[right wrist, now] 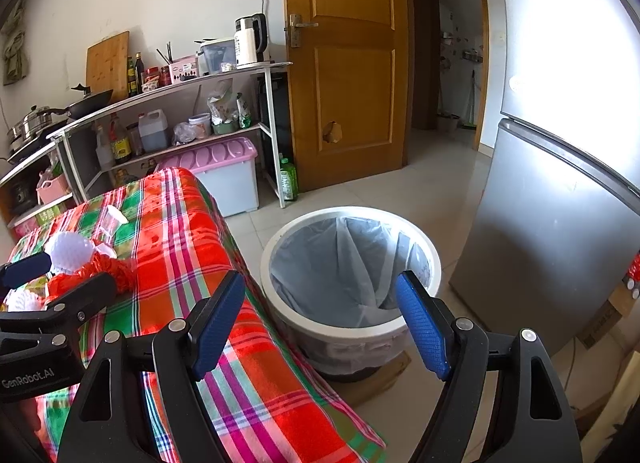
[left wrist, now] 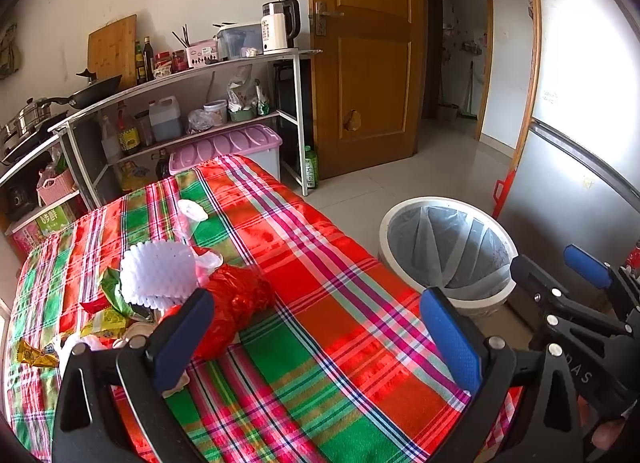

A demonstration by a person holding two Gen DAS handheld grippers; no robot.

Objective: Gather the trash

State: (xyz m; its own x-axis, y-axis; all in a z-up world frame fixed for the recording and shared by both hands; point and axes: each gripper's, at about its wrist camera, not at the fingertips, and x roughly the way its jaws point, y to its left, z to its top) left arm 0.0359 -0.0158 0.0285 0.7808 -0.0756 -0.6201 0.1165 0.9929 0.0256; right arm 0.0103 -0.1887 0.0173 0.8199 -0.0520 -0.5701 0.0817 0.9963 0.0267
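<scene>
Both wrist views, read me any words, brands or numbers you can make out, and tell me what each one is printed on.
"GenRobot.AI": on the body of the left gripper, seen in the right wrist view.
"DAS": partial letters on the right gripper, seen sideways in the left wrist view; the rest is cut off.
Green box on the low shelf: large characters, too blurred to read.
Kettle, green bottle and snack wrappers: print too small to read.

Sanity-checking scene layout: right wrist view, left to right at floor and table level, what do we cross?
White foam net → red plastic bag → plaid tablecloth → lined trash bin → fridge.
</scene>
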